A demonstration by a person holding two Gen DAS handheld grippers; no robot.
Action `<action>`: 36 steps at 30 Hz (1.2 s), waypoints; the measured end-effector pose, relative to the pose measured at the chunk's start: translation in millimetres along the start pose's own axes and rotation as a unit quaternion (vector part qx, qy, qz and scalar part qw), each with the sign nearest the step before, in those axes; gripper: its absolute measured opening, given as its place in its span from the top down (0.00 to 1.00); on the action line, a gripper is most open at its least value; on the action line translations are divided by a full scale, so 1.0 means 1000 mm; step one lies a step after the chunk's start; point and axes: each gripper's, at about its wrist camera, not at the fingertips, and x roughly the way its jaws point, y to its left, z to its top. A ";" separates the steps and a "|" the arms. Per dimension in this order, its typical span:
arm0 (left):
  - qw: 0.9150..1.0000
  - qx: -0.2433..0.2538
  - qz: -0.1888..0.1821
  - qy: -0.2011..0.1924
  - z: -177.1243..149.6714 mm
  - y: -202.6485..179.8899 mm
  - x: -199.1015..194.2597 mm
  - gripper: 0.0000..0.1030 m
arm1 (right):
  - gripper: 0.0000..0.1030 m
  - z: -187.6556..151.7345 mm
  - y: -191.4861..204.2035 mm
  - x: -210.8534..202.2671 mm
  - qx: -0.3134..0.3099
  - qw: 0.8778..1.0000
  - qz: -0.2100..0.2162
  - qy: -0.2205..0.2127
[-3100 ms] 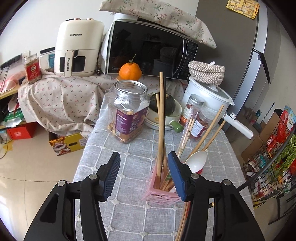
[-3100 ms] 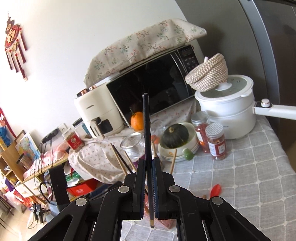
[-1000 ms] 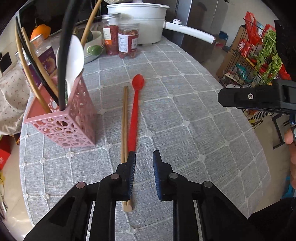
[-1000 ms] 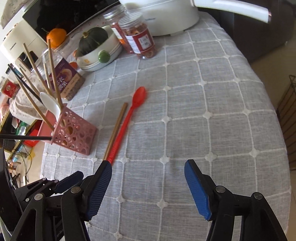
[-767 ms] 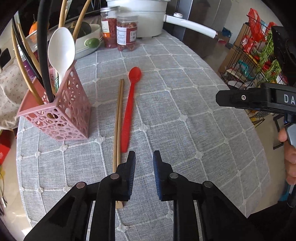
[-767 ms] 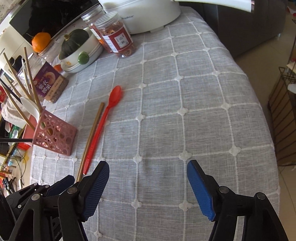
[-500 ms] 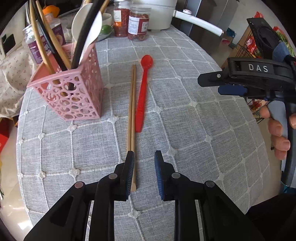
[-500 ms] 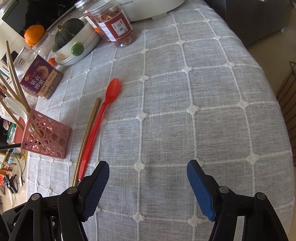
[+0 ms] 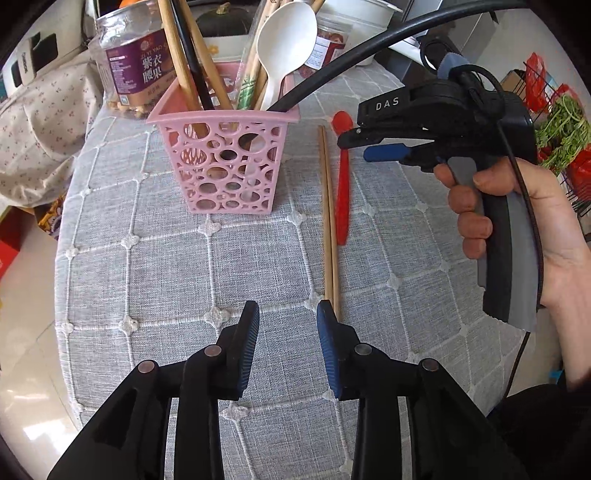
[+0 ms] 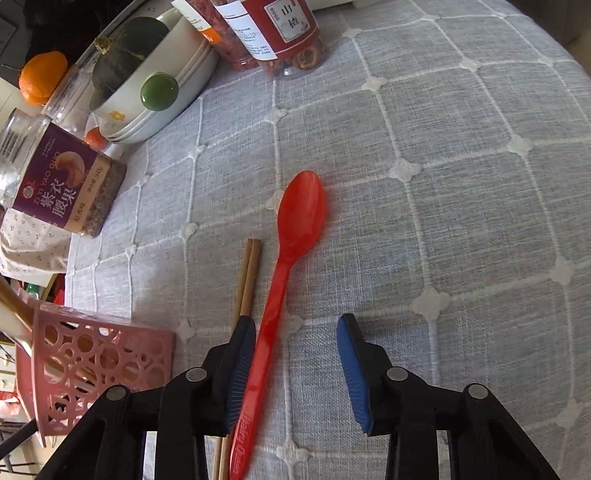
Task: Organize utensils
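A pink perforated utensil holder (image 9: 225,162) stands on the grey checked tablecloth with several chopsticks and a white spoon (image 9: 282,48) in it; it shows in the right wrist view (image 10: 92,365) too. A pair of wooden chopsticks (image 9: 328,221) and a red plastic spoon (image 9: 342,184) lie side by side to its right. My left gripper (image 9: 288,325) is open and empty, near the chopsticks' near end. My right gripper (image 10: 297,332) is open, low over the red spoon (image 10: 291,240), whose handle lies between the fingers beside the left pad. The chopsticks (image 10: 247,277) lie just outside it.
A purple-labelled nut jar (image 10: 62,181), stacked bowls with a dark squash (image 10: 147,85), red-lidded jars (image 10: 277,33) and an orange (image 10: 40,77) stand at the table's far side. The right gripper (image 9: 384,151) and hand show in the left wrist view. The table edge drops off left.
My right gripper has dropped low over the red spoon and narrowed around its handle. My left gripper has opened wider and swung to face the holder.
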 end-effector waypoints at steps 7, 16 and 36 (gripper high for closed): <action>1.000 0.013 0.008 -0.002 0.001 -0.002 0.000 0.66 | 0.93 0.000 0.013 0.004 -0.026 0.998 -0.064 0.010; 0.998 0.058 0.018 0.025 -0.003 -0.043 0.017 0.65 | 0.94 -0.015 -0.044 -0.058 -0.006 0.998 -0.054 0.012; 0.995 0.041 0.088 0.024 0.142 -0.100 0.089 0.35 | 0.94 -0.035 -0.112 -0.141 -0.001 1.000 0.018 -0.024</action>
